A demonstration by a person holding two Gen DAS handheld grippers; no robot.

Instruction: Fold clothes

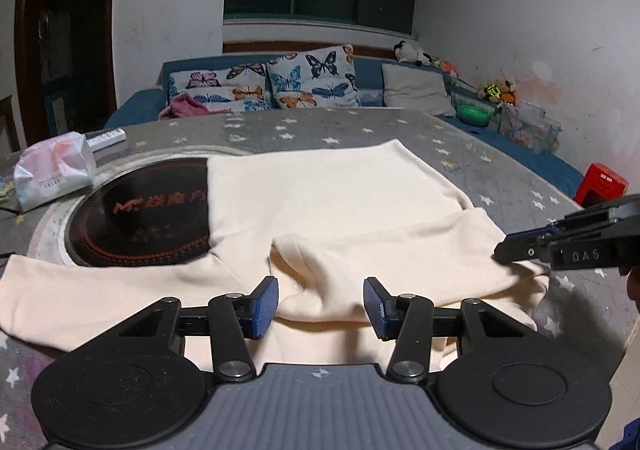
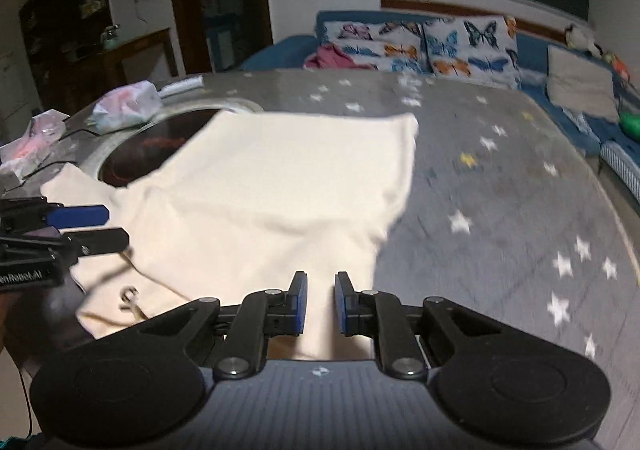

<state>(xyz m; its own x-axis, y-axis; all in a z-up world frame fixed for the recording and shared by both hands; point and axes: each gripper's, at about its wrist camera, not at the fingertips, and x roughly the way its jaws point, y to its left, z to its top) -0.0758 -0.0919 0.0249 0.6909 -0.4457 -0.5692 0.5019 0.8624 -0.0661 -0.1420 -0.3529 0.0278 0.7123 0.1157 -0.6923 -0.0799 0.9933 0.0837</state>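
A cream sweatshirt (image 1: 320, 201) lies spread on the grey star-patterned tablecloth (image 1: 500, 169), one sleeve (image 1: 52, 290) stretched out to the left. My left gripper (image 1: 320, 308) is open at the garment's near edge, with a raised fold of cloth lying between its blue pads (image 1: 264, 308), which do not press on it. In the left wrist view my right gripper (image 1: 516, 250) comes in from the right, its tips at the edge of the other sleeve. In its own view the right gripper (image 2: 321, 304) shows a narrow gap over the cream sweatshirt (image 2: 288, 185). The left gripper (image 2: 92, 228) is at that view's left edge.
A black round cooktop (image 1: 136, 217) set into the table is half covered by the sweatshirt. A tissue pack (image 1: 52, 169) and a white remote (image 1: 106, 137) lie at the far left. Behind the table stands a blue sofa with butterfly cushions (image 1: 308, 77). A red box (image 1: 600, 185) sits to the right.
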